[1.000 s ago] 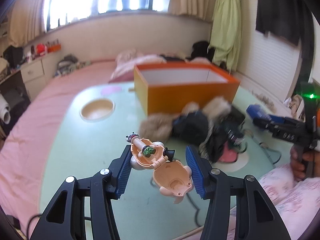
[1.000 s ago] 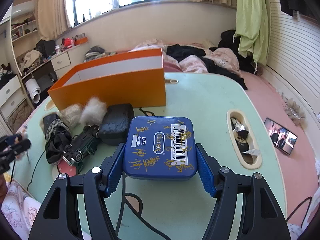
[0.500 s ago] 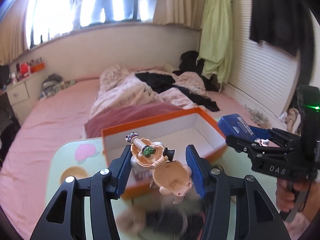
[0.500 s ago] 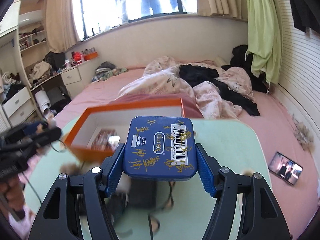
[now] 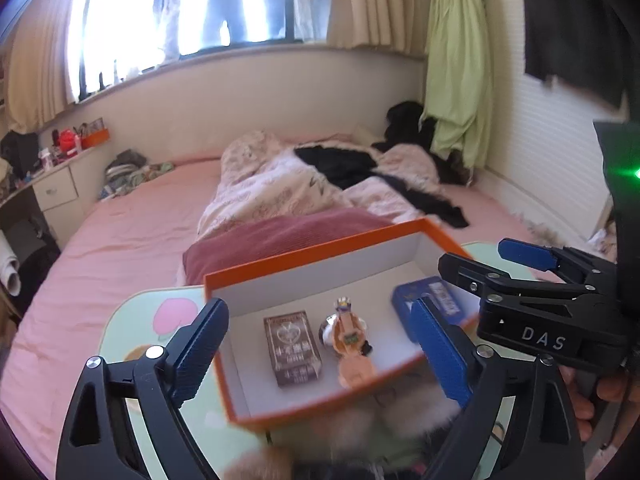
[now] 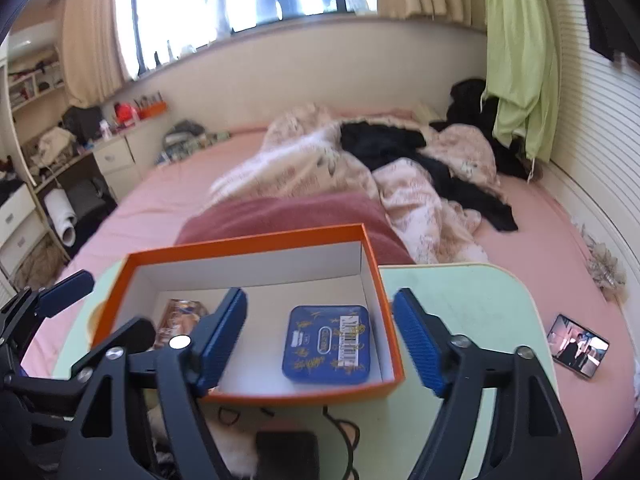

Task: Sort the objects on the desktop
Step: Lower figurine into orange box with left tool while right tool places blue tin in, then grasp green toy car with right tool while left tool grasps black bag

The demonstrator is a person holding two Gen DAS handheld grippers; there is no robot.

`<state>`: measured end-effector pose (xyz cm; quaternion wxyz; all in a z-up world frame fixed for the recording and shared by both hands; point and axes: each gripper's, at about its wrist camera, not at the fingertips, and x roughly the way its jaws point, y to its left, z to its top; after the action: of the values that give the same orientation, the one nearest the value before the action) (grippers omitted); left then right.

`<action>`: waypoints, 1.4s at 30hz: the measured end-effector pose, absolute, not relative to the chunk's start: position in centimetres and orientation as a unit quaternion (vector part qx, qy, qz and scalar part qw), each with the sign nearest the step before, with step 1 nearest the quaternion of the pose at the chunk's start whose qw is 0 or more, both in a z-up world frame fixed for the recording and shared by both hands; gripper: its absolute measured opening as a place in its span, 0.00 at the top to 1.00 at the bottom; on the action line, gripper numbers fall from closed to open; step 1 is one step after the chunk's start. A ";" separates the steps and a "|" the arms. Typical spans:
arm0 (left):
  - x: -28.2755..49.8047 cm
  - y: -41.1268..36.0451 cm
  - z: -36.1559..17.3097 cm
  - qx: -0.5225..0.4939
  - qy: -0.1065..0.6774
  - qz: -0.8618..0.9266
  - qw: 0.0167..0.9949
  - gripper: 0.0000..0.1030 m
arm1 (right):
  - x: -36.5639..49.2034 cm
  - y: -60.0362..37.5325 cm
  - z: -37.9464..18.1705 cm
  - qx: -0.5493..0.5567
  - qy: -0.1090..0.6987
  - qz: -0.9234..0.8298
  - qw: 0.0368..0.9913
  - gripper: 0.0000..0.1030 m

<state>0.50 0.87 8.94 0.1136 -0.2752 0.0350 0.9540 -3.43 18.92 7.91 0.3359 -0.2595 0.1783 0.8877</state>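
Observation:
An orange box [image 5: 304,252] with a white inside stands on the pale green table [image 6: 460,292]. In the left wrist view a peach toy figure [image 5: 350,344], a brown card pack [image 5: 292,348] and a blue tin [image 5: 432,300] lie inside it. My left gripper [image 5: 320,352] is open and empty above the box. In the right wrist view the blue tin [image 6: 326,344] lies at the right end of the box [image 6: 248,240]. My right gripper [image 6: 320,340] is open and empty above it.
Furry items [image 5: 380,420] and dark objects with cables [image 6: 288,452] lie on the table in front of the box. A phone [image 6: 578,346] lies on the pink bed at the right. The bed with rumpled bedding [image 5: 320,184] lies behind the table.
Both grippers moved over the box and opened. The toy figure dropped from the left gripper and the blue tin from the right gripper; both now lie in the box.

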 end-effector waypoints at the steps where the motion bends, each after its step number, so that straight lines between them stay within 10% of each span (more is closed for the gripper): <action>1: 1.3 0.6 9.0 -0.277 0.035 0.953 0.116 0.09 | -2.6 18.2 8.1 -0.253 0.177 0.891 0.333 0.22; 18: 8.9 -2.3 -1.2 -0.401 0.025 0.911 0.087 0.05 | 4.1 9.9 0.4 -0.360 0.134 0.882 0.273 0.22; 26: 8.9 -2.3 -1.6 -0.409 0.043 0.908 0.074 0.00 | 3.0 10.7 -1.0 -0.395 0.135 0.868 0.270 0.01; 42: 9.0 -2.4 -1.6 -0.409 0.043 0.908 0.076 0.00 | 4.4 11.5 -0.9 -0.360 0.172 0.882 0.252 0.00</action>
<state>8.98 -2.38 -1.57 0.0757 -0.4088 0.0431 0.9084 4.44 11.55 -0.89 0.2519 -0.3600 0.1716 0.8817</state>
